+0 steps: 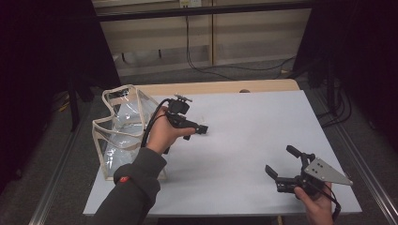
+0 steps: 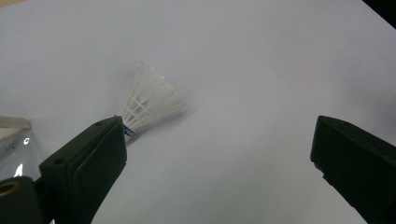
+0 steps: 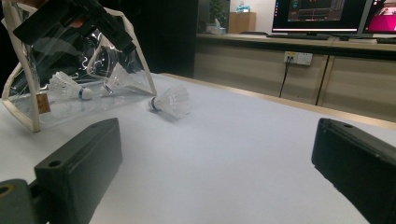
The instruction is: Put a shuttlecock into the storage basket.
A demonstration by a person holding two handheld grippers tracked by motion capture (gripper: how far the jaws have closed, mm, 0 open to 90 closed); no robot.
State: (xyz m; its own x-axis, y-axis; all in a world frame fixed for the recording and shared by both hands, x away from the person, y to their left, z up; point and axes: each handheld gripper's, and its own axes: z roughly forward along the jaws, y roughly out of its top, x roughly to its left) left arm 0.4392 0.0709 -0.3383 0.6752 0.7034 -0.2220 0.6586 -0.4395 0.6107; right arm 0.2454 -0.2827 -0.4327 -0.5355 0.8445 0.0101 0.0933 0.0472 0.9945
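A white feather shuttlecock lies on its side on the white table, its cork end just past the tip of my left gripper's left jaw. My left gripper is open above the table beside a clear plastic bag, with nothing between its jaws; in the high view the left gripper points right. In the right gripper view the same shuttlecock rests in front of the bag, which holds two more shuttlecocks. My right gripper stands open and empty near the front right of the table.
The bag with cream trim stands at the table's left edge. A wooden strip runs along the far edge. Cables lie on the floor beyond. A desk with monitors stands behind the table.
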